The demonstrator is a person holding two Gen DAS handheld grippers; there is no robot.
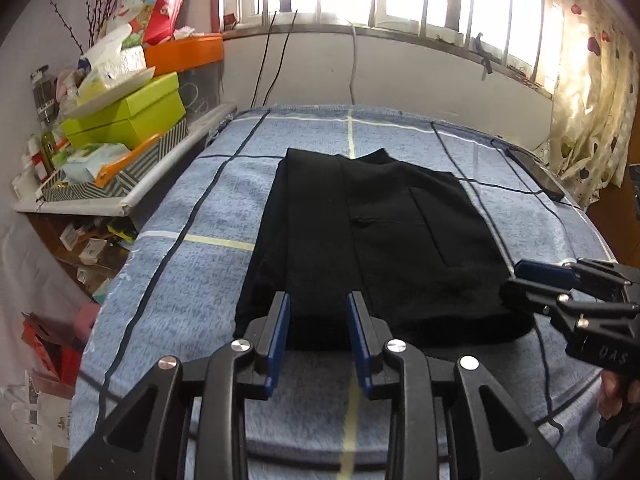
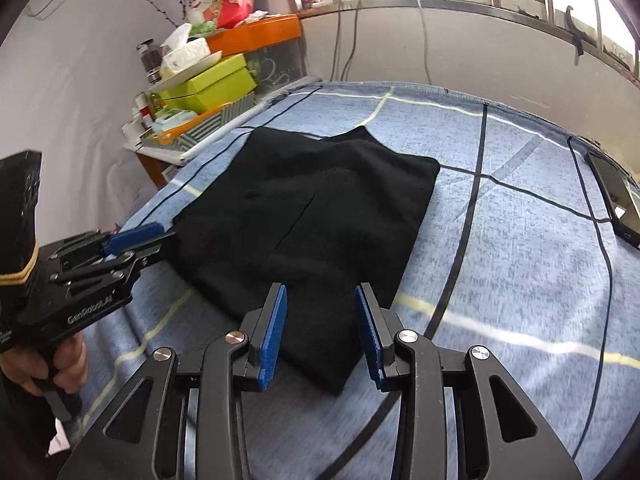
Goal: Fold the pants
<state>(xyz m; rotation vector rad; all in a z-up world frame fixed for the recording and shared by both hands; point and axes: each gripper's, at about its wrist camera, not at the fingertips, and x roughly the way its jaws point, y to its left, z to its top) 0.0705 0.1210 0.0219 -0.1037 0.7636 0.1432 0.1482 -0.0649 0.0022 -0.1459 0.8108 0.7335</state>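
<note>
Blue plaid blanket covers bed under window; cluttered shelf at left. Black pants folded, lying flat mid-blanket. L gripper at near-left edge of pants, jaws apart, nothing clamped. R gripper at near-right corner, jaws apart, pads not pressing cloth

1. The pants are seen in plain black.
2. The bedcover is patterned in mottled blue, crossed by dark navy and pale yellow lines.
3. Both the left gripper and the right gripper are coloured black, with blue pads.
4. At ten o'clock, lime-green boxes are seen under an orange tray.
5. At two o'clock, a cream curtain is dotted with red.
</note>
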